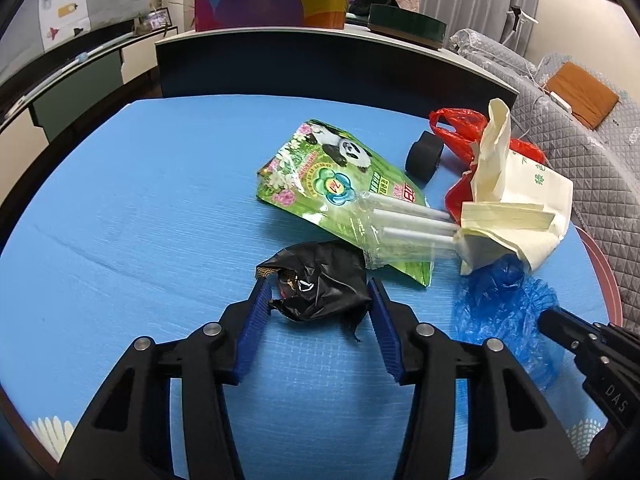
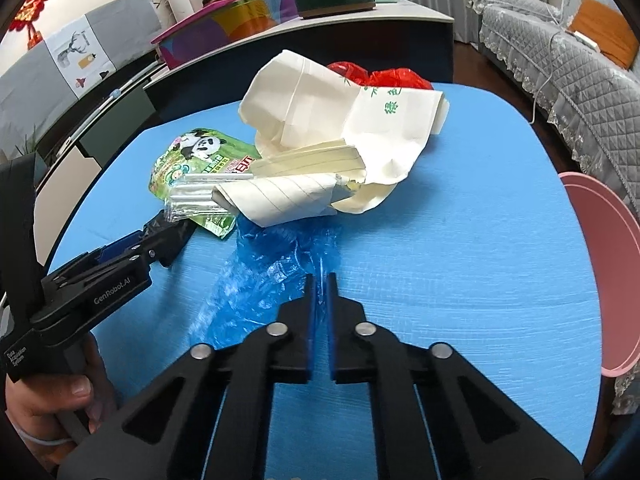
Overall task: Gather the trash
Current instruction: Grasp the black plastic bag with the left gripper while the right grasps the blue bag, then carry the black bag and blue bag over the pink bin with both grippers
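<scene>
A crumpled black wrapper (image 1: 324, 272) lies on the blue table (image 1: 120, 220), and my left gripper (image 1: 318, 285) is shut on it, one blue pad against each side. The right wrist view shows that left gripper (image 2: 160, 240) from the side, held by a hand (image 2: 48, 400). My right gripper (image 2: 320, 280) is shut on a thin sheet of blue plastic film (image 2: 272, 264) that is spread flat on the table. From the left wrist view, the film (image 1: 500, 312) and the right gripper (image 1: 556, 320) show at the lower right.
Behind lie a green panda pouch (image 1: 340, 184), a clear pack of white tubes (image 1: 400, 224), crumpled cream paper bags (image 2: 340, 128), a red plastic bag (image 2: 380, 74) and a black roll (image 1: 424, 156). A pink bin rim (image 2: 600, 260) sits at the table's right edge, a sofa (image 2: 580, 72) beyond.
</scene>
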A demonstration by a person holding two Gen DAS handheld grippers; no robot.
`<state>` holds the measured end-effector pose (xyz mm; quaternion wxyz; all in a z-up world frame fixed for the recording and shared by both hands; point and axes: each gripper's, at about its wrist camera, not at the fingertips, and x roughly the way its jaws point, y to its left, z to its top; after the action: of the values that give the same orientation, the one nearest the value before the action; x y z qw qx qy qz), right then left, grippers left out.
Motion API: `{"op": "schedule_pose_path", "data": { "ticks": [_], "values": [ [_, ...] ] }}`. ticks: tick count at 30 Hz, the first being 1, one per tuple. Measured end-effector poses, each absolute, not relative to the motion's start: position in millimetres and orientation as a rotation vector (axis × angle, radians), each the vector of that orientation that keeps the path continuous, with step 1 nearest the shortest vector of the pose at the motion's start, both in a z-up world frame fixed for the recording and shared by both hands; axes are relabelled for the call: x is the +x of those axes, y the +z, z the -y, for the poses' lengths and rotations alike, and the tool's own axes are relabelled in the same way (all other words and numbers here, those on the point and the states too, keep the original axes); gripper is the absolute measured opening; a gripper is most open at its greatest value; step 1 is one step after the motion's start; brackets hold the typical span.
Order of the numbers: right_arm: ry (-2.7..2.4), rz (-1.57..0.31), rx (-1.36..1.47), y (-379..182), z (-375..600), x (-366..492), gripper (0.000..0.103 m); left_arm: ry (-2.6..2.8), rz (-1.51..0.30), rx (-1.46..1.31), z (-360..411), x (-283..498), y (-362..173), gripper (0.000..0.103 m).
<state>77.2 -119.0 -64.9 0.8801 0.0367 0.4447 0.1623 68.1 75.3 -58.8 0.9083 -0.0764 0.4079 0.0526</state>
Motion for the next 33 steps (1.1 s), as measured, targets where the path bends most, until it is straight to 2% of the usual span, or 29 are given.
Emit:
{"op": "schedule_pose_path", "data": {
  "ticks": [14, 33],
  "values": [
    [0.282, -0.776, 0.091, -26.1, 144.3, 54.3, 0.001, 0.173, -0.731, -0.146, -83.2, 48.2, -29.5, 0.046],
    [0.176, -0.647, 0.124, 5.7, 193.5, 38.5, 0.001, 0.044, -0.587, -0.079, -38.7, 38.0, -2.5, 0.046]
  ]
}}
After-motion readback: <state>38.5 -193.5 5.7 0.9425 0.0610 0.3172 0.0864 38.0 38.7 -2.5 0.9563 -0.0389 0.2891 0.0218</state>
